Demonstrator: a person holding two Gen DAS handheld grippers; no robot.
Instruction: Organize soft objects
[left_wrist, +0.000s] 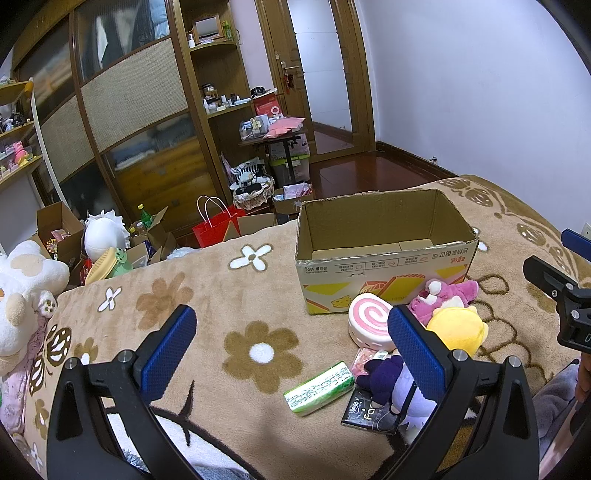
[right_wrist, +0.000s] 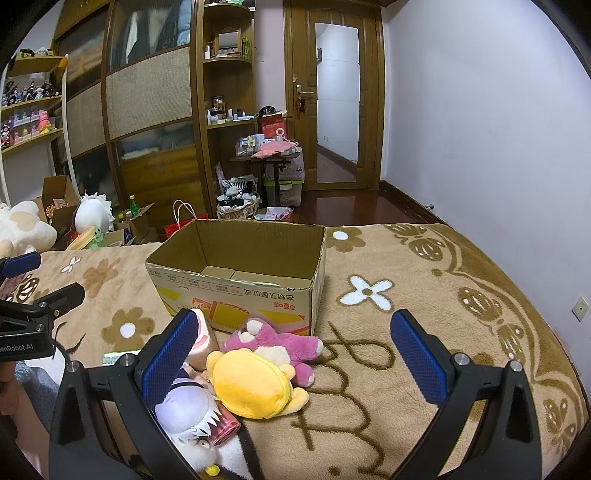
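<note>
Cardboard box (right_wrist: 236, 273) is set mid-blanket (right_wrist: 424, 295), toward the bed's far edge; plush toys (right_wrist: 258, 369) are heaped before its near wall, touching it.

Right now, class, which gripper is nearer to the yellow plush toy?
Right. The right gripper hangs open almost directly over the yellow plush toy. The left gripper sits open further left, over the blanket near the green packet.

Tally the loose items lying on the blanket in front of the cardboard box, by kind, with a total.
Plush toys: 3 (pink bear, yellow plush, purple-haired doll)
Swirl-roll squishy: 1
Green packet: 1
Black packet: 1
Pink packet: 1, partly hidden
Total: 7
The box looks empty inside.
</note>
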